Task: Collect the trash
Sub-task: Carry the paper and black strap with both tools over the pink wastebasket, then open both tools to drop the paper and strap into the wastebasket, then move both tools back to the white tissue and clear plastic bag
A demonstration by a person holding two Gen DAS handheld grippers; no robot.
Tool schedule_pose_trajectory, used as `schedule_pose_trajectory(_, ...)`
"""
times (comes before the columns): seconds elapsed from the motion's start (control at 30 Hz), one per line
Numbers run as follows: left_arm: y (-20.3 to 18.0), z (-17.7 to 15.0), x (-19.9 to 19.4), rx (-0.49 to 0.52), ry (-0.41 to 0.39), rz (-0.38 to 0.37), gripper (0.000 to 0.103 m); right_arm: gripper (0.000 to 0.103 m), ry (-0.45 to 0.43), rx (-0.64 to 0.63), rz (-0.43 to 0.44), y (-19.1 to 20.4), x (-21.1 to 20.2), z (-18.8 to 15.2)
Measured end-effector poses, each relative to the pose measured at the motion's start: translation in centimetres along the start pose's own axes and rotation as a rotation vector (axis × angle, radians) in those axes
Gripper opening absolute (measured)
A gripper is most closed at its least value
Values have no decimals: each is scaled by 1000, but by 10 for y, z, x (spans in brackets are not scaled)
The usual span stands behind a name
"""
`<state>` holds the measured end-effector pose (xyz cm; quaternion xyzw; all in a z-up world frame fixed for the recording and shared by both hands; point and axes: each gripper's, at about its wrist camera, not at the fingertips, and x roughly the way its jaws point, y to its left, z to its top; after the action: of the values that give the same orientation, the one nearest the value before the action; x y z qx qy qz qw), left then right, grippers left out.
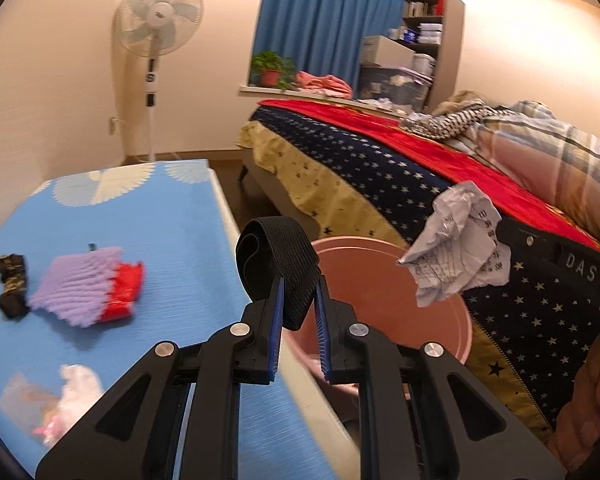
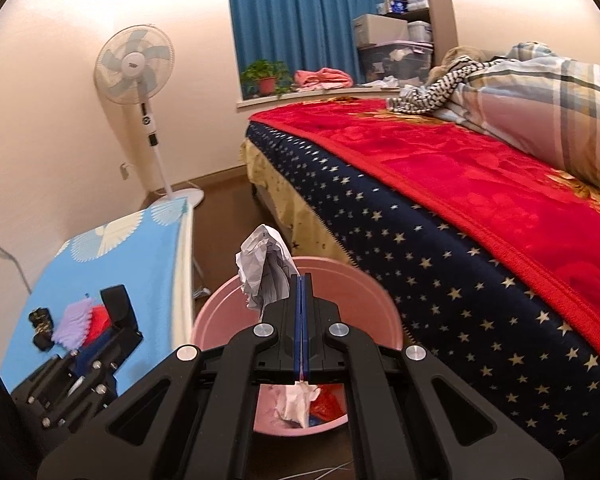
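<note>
Only the right view shows trash inside the pink bin [image 2: 220, 320]; left tongs [image 1: 298, 292] clamp a black strap [image 1: 276, 248], right tongs [image 2: 302, 292] pinch crumpled paper [image 2: 264, 268].

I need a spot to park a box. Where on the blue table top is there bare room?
The far half of the blue table top is bare, between the white fan-print edge and the purple and red fuzzy cloth. The near left is crowded: a black bundle beside that cloth, and white plastic wrappers at the near corner.
</note>
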<state>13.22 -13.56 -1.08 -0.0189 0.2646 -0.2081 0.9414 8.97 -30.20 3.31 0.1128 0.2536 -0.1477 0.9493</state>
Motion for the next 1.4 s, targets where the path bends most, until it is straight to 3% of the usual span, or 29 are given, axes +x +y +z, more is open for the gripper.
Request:
schedule_pose_trajectory(0.53,-26,0,49,-5,49,-95,16,0,16,75,-96,-31,20,6)
schedule_pose_trajectory(0.6,-27,-1,52,1,60,-115,21,3,23,94,-102,-37,22,6)
schedule_pose_trajectory(0.67,-26,-3,54,-6,80,-132,37,6,40,127,-105,-42,25,4)
schedule_pose_trajectory(0.7,-24,-4,55,-19,87,-138,39,7,48,139,-103,-44,26,4)
schedule_pose_trajectory(0.83,-9,-5,51,-60,91,-112,39,34,53,164,-104,-46,26,3)
schedule_pose_trajectory(0.87,-5,-4,48,-72,87,-109,39,36,52,164,-102,-45,25,3)
schedule_pose_trajectory(1.13,7,-1,19,-73,44,-57,39,36,47,136,-51,-28,11,1)
schedule_pose_trajectory(1.4,36,0,-27,-95,-19,43,39,36,21,90,67,2,-12,-4)
